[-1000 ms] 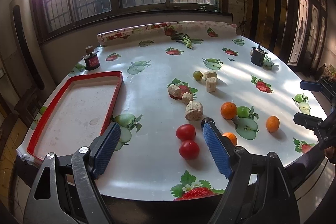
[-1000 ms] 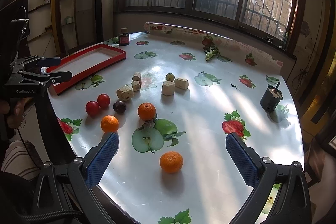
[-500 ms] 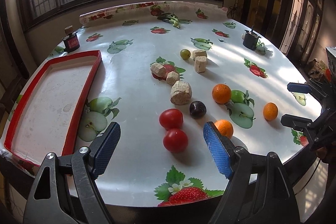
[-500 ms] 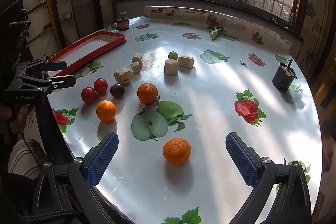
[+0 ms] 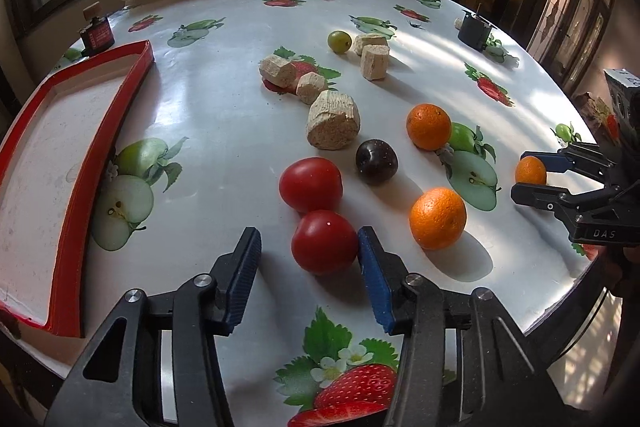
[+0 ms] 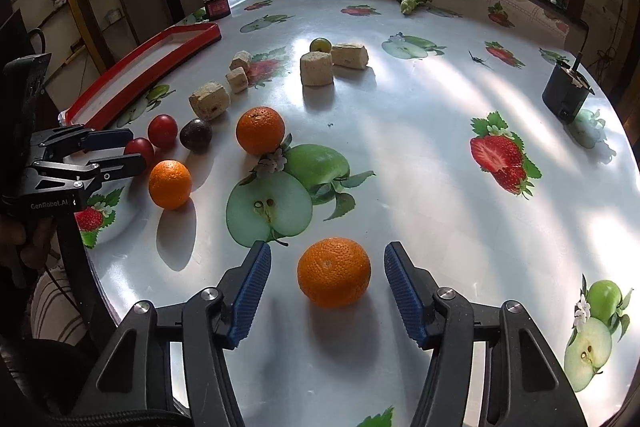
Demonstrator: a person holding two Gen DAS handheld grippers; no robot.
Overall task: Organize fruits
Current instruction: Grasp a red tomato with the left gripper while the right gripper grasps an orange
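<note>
My left gripper (image 5: pixel 310 253) is open around the nearer of two red tomatoes (image 5: pixel 324 242); its right pad touches it, the left pad stands apart. The second tomato (image 5: pixel 311 184), a dark plum (image 5: pixel 377 161), two oranges (image 5: pixel 438 218) (image 5: pixel 429 126) and a green grape (image 5: pixel 339 41) lie beyond. My right gripper (image 6: pixel 328 273) is open around a third orange (image 6: pixel 334 271), with gaps on both sides. An empty red-rimmed tray (image 5: pixel 132 83) lies at the left.
Several cork-like blocks (image 5: pixel 333 121) lie mid-table among the fruit. A black cup (image 5: pixel 474 31) stands far right, a small red-labelled jar (image 5: pixel 96 35) far left by the tray. The round table's front edge (image 5: pixel 256 395) is close below both grippers.
Both grippers moved forward and down to the table. The left now straddles the near tomato; the right now straddles the lone orange. Both jaws have narrowed.
</note>
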